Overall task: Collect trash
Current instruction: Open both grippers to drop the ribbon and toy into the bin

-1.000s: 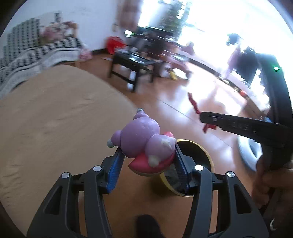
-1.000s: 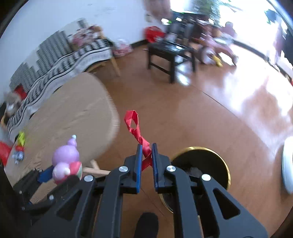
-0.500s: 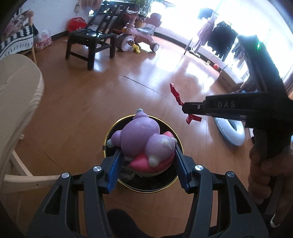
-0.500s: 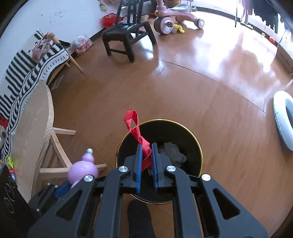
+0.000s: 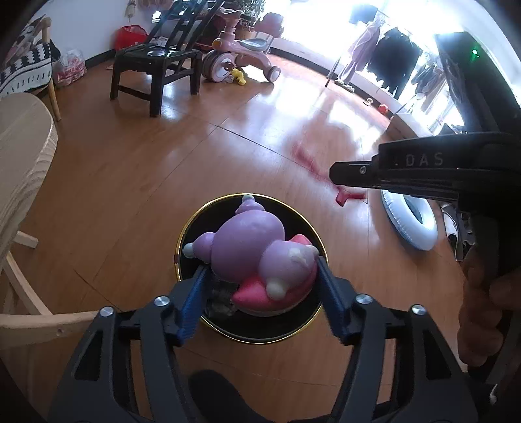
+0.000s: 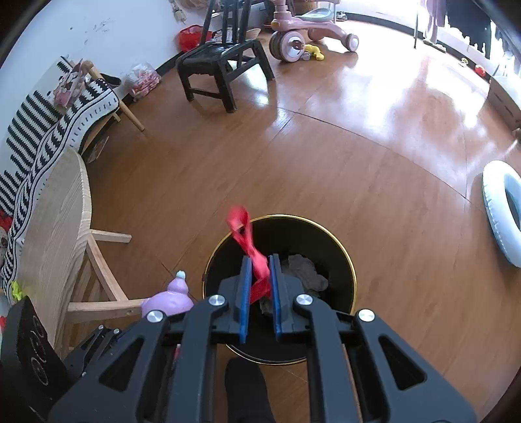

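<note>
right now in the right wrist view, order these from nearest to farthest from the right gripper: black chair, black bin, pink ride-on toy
1. black bin, directly below the right gripper.
2. black chair, across the floor, upper left.
3. pink ride-on toy, farthest, just past the chair at the top.

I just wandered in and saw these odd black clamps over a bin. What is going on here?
A person is tidying up with a hand-held gripper in each hand, both over the black gold-rimmed waste bin on the wooden floor. The left gripper has a purple and pink toy figure between its jaws, which have just been opening; the toy looks about to drop. The right gripper is shut on a red ribbon strip. Some crumpled grey scraps already lie inside.
</note>
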Tool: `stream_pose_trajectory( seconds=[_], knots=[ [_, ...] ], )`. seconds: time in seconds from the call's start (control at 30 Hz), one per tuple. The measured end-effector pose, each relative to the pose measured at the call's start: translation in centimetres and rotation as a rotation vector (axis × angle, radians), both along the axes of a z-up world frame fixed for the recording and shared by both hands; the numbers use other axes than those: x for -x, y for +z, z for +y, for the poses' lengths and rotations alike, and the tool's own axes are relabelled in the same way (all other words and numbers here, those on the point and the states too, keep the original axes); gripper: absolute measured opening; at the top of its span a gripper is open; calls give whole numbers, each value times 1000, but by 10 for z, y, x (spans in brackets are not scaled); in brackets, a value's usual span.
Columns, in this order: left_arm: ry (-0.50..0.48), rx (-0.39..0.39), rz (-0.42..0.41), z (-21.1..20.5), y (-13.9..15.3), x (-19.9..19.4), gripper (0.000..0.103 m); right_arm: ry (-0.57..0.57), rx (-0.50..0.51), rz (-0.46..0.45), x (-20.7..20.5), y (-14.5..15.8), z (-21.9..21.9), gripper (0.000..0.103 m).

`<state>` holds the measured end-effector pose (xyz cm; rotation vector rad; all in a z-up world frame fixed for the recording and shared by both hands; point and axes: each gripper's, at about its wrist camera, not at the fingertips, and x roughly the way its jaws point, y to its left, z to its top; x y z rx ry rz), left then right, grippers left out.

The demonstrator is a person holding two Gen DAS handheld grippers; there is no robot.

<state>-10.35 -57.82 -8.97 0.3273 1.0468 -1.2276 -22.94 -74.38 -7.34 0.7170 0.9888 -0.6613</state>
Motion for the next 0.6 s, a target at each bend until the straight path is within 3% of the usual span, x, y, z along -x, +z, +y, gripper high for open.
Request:
stream_pose_trajectory(
  seconds=[0.03,0.07,0.1,0.17,0.4,0.6],
  knots=[
    [4,4,8,1,0,-1,71,-5,-3,4,-1,-1,0,14],
    [9,8,9,2,0,0,79,-10,-4,7,0,-1,0,26],
    [15,14,5,4,1,0,82,-19,-1,9,0,0,0,52],
    [23,20,-6,7,3,-3,85,-25,20,0,-2,5,3,71],
    [76,44,-26,29,18,-23,88,20,67,-55,-22,28,23,71],
    [184,66,-108,89,48,-65,90,136,155,-135,-71,65,71,74]
  ],
)
